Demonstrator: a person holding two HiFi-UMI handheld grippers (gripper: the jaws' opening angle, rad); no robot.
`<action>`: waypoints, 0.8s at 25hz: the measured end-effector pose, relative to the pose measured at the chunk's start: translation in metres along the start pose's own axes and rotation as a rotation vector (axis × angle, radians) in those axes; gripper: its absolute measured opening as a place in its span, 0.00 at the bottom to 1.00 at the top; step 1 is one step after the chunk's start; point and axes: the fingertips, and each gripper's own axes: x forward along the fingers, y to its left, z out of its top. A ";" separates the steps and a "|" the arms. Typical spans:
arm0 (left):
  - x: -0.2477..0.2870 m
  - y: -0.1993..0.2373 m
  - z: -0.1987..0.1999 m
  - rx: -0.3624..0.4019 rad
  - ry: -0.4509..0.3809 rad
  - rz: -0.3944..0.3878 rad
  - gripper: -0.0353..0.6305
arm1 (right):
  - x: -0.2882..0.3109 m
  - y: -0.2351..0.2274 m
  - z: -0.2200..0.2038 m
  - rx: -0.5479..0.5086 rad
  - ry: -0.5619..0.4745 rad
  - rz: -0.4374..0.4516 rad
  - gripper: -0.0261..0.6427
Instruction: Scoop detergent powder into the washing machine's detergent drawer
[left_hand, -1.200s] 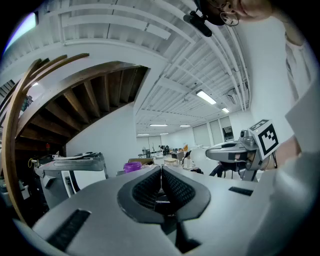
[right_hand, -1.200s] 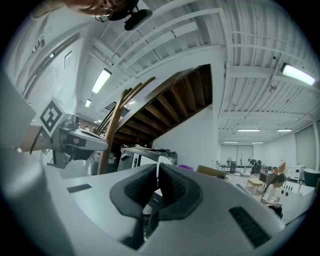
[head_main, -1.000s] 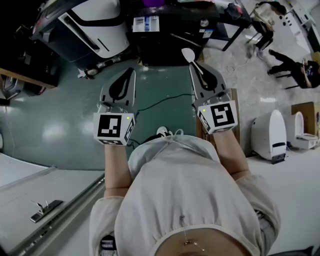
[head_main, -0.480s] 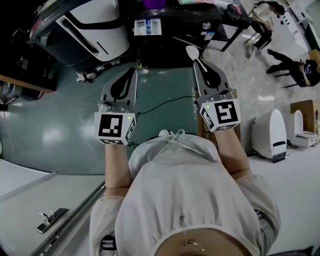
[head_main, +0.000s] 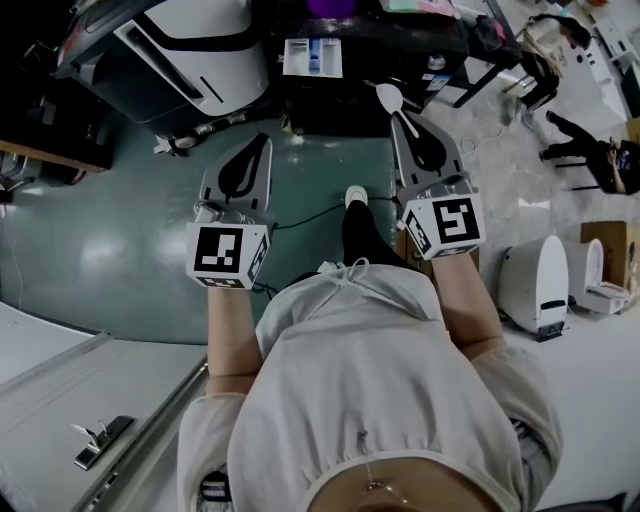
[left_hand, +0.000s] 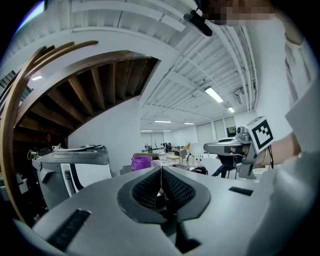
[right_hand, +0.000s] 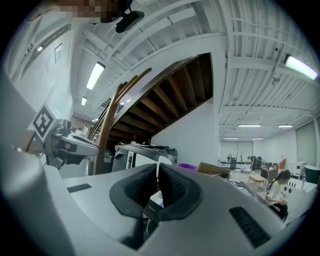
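Note:
In the head view my right gripper (head_main: 404, 119) is shut on the handle of a white scoop (head_main: 387, 96), whose bowl points toward a black table (head_main: 400, 45). The white detergent drawer (head_main: 312, 56) lies on that table, left of the scoop. A purple tub (head_main: 326, 6) shows at the table's far edge. The white washing machine (head_main: 190, 50) stands to the left. My left gripper (head_main: 262, 142) is shut with nothing in it, held over the green floor. In the left gripper view the pads meet at the left gripper (left_hand: 161, 179). The right gripper (right_hand: 157, 171) pinches a thin white handle.
A black cable (head_main: 320, 208) runs across the green floor (head_main: 120, 250) between the grippers. The person's leg and white shoe (head_main: 355, 197) stand there too. White toilets (head_main: 540, 268) sit at the right, and a person (head_main: 590, 140) crouches at the far right. A pale board (head_main: 60, 390) lies lower left.
The person has stepped forward: a leg and shoe now show between the grippers, and the table with the drawer has come nearer. Both grippers stay shut, the right still on the scoop.

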 end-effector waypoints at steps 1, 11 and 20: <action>0.007 0.006 -0.002 0.001 0.003 0.012 0.09 | 0.011 -0.004 -0.003 0.004 -0.001 0.010 0.05; 0.128 0.062 0.010 0.006 0.029 0.123 0.09 | 0.143 -0.092 -0.011 0.046 -0.019 0.092 0.05; 0.253 0.096 0.028 0.017 0.026 0.172 0.09 | 0.252 -0.174 -0.015 0.039 -0.019 0.175 0.05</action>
